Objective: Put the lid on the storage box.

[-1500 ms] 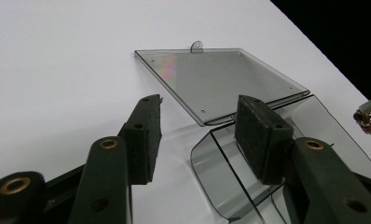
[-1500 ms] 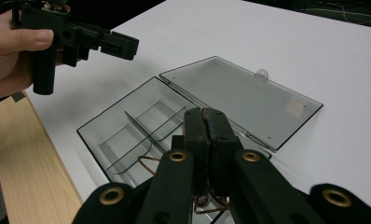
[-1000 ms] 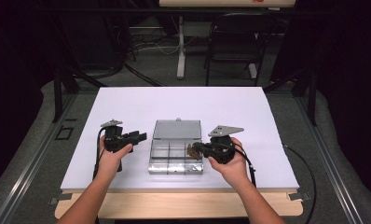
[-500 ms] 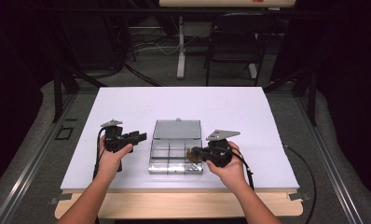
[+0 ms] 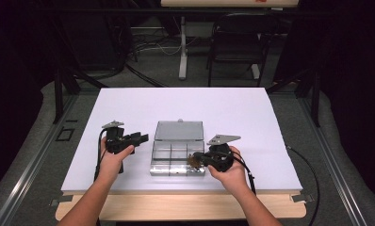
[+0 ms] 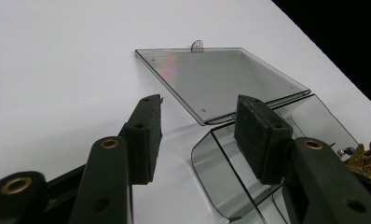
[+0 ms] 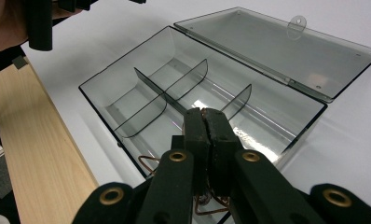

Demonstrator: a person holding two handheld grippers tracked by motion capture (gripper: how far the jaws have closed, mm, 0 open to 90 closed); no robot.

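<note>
A white table (image 5: 129, 113) with a pale wooden front edge (image 5: 176, 207) carries a clear smoke-grey plastic organiser box (image 5: 176, 162), its hinged lid (image 5: 179, 131) lying flat open on the tabletop behind the divided compartments.

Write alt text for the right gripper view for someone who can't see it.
The right tool, jaws shut on a tangle of thin coppery wire, hangs over a clear plastic box with dividers, its lid lying open flat on the white table.
</note>
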